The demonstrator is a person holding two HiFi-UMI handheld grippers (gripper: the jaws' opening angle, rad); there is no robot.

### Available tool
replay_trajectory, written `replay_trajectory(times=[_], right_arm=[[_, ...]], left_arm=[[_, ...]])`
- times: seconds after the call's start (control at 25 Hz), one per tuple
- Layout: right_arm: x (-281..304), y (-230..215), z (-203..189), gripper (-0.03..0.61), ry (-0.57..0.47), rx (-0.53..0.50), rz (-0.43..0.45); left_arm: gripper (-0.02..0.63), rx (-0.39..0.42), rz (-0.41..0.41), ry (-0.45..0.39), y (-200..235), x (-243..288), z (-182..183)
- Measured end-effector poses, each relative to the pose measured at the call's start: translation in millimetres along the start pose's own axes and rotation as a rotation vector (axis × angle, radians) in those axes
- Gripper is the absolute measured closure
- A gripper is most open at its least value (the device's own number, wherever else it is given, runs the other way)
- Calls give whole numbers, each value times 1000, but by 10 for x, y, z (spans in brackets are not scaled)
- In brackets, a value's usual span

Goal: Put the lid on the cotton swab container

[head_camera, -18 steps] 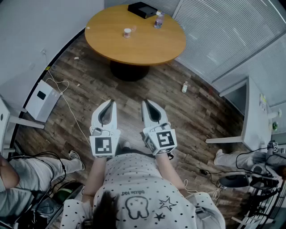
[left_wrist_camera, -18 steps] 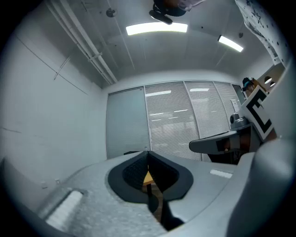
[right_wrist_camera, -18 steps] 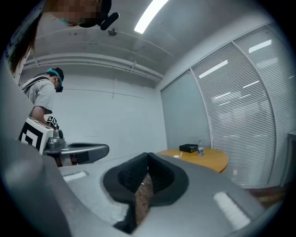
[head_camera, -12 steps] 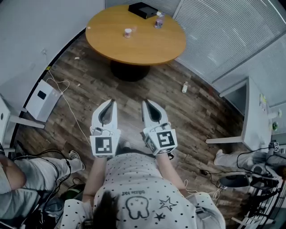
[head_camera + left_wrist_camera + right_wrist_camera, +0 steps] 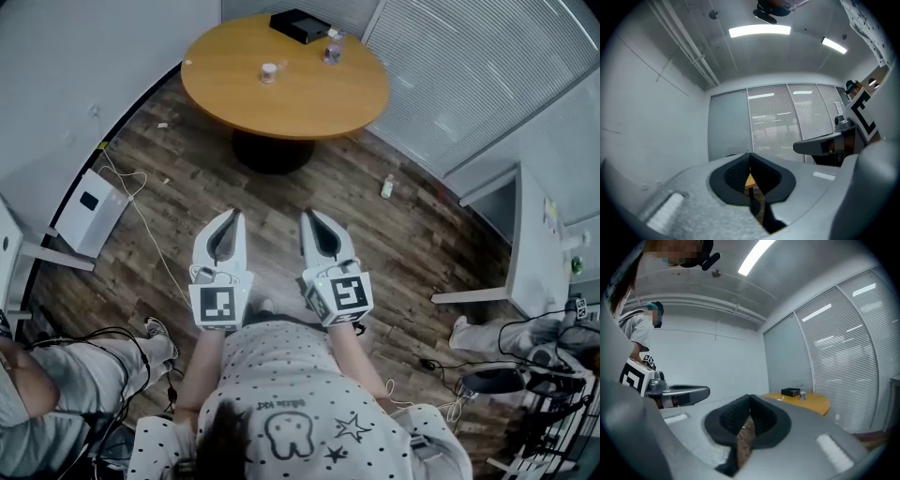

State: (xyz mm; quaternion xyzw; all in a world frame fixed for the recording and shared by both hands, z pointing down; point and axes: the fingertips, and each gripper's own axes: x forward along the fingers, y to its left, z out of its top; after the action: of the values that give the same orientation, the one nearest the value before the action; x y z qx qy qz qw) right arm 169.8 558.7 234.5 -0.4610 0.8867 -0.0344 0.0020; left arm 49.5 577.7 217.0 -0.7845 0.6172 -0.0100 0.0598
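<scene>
A small white cotton swab container (image 5: 269, 71) stands on the round wooden table (image 5: 309, 103) far ahead, too small for me to make out its lid. Both grippers are held level over the floor, well short of the table, side by side. My left gripper (image 5: 233, 215) is shut with nothing in it, and its jaws meet in the left gripper view (image 5: 749, 153). My right gripper (image 5: 310, 216) is shut and empty as well, jaws pressed together (image 5: 749, 396). The right gripper view shows the table (image 5: 812, 402) ahead to the right.
A black box (image 5: 300, 22) and a water bottle (image 5: 332, 47) sit at the table's far edge. A white box (image 5: 87, 206) with a cable lies on the wood floor at left. A seated person (image 5: 56, 375) is at lower left, a desk (image 5: 534, 253) at right.
The grippers hold still. The person at lower left has shifted, and the table sits very slightly lower in the picture.
</scene>
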Motion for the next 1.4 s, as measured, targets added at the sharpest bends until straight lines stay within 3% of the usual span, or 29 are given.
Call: replay_trajectory(times=[0.8,1.04,1.4], right_arm=[[191,-3,-146,575,38,29,26],[597,-148,-176,575,59,31,21],[1448,-237,-123,575,89,30,38]], left_arm=[[603,-19,22,6,250,151,-133],[603,-45,-3,16,383,532,-214],[603,-58,-6,34,942,1184,-270]])
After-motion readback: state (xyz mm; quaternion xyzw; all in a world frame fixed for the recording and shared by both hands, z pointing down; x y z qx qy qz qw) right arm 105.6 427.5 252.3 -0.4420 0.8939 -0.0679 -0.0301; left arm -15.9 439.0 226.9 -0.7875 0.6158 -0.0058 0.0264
